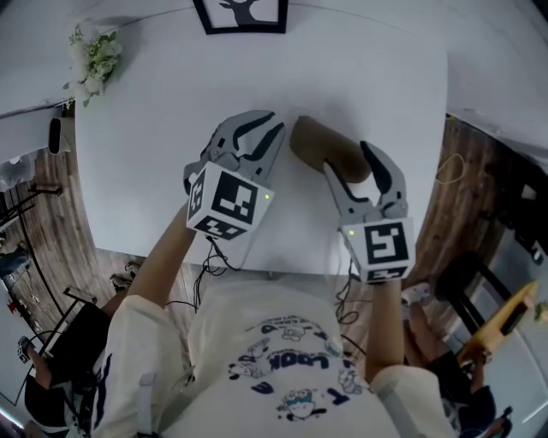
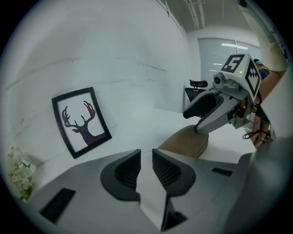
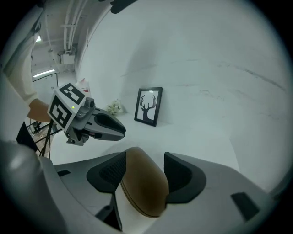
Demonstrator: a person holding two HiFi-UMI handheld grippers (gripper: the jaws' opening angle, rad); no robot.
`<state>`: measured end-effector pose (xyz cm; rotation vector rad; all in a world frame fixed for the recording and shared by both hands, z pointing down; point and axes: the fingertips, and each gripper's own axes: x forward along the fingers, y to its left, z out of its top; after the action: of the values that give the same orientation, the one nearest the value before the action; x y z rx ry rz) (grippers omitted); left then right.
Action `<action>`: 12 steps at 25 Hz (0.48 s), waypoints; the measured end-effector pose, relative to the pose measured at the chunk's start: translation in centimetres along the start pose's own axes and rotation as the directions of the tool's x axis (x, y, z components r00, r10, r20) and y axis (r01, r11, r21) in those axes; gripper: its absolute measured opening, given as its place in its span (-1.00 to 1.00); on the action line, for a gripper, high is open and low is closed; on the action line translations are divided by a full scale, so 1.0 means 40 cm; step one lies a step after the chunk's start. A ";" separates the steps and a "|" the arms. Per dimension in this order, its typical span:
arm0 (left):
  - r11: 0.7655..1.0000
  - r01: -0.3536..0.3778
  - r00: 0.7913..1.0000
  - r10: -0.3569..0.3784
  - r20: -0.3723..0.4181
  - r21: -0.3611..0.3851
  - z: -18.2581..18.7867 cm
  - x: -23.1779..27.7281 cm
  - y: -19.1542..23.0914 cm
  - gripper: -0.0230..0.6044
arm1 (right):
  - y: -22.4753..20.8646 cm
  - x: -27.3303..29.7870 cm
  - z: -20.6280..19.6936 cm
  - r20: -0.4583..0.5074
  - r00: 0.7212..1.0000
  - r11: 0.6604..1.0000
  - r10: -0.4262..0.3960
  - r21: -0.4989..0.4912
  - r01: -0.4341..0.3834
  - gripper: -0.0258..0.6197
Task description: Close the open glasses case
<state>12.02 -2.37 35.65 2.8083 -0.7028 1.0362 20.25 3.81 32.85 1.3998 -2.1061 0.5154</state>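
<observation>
Sitting right of the tabletop's middle, the brown glasses case (image 1: pixel 321 147) lies between my right gripper's (image 3: pixel 144 167) jaws, which stand wide around it without clearly pressing. My left gripper (image 2: pixel 145 157) hovers just beside the case, jaws narrowly parted with nothing between them. A framed deer picture (image 1: pixel 244 13) stands at the far edge, and flowers (image 1: pixel 92 56) at the far left corner.

Even, cool indoor light, ceiling strip lights (image 2: pixel 230 44) glowing upper right, soft shadows on white desk (image 1: pixel 163 128), fisheye bending, dark vignetted corners in gripper views
</observation>
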 end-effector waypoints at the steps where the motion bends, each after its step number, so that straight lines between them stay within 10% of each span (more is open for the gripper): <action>1: 1.000 0.025 1.000 -0.025 -0.004 0.011 -0.004 0.010 0.001 -0.72 | 0.001 0.008 -0.002 -0.008 1.000 1.000 0.012 -0.005 -0.012 -0.17; 6: 0.972 0.139 0.990 -0.133 -0.045 0.191 -0.013 0.043 -0.012 -0.61 | 0.007 0.026 -0.018 -0.050 0.997 0.998 0.055 -0.010 -0.055 -0.17; 12: 0.847 0.248 0.968 -0.192 -0.164 0.471 -0.028 0.088 -0.005 -0.56 | 0.017 0.044 -0.038 -0.129 0.985 0.990 0.113 -0.063 -0.122 -0.16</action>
<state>13.78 -3.32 38.75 3.0978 -0.0965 1.4841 19.43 3.72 35.13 1.1776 -2.0931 0.5551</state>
